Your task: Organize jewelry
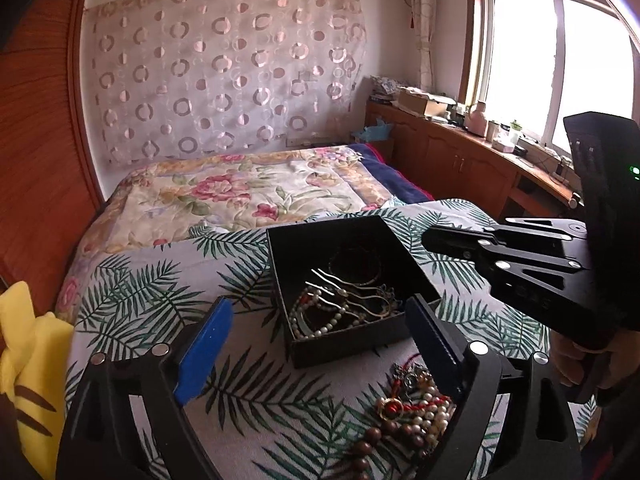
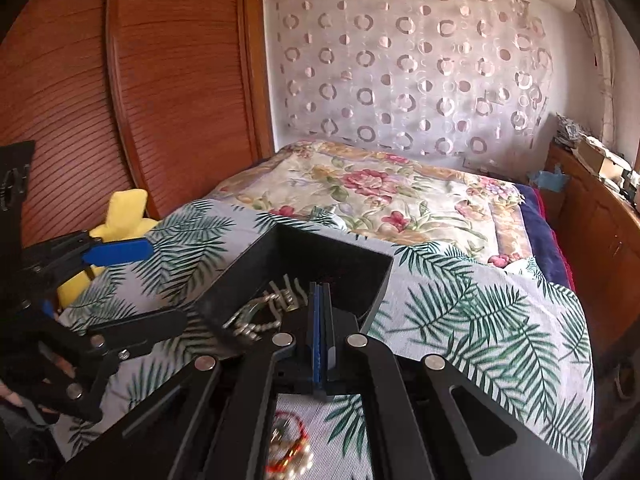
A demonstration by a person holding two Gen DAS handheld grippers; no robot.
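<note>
A black open box (image 1: 344, 280) sits on the leaf-print cloth and holds a pearl string, a silver hair fork and a dark bangle. A loose pile of jewelry (image 1: 408, 412) with pearls, wooden beads and red cord lies in front of it. My left gripper (image 1: 316, 344) is open, its blue pads either side of the box's near wall and the pile. My right gripper (image 2: 322, 312) is shut with nothing between its pads, just above the box (image 2: 320, 264); it also shows in the left wrist view (image 1: 436, 240). Part of the pile (image 2: 288, 452) shows under it.
The leaf-print cloth (image 1: 160, 300) covers a surface at the foot of a bed with a floral quilt (image 1: 240, 192). A yellow plush toy (image 1: 28, 360) lies at the left. A wooden wardrobe (image 2: 120, 100) stands left; a wooden counter (image 1: 460, 148) runs under the window.
</note>
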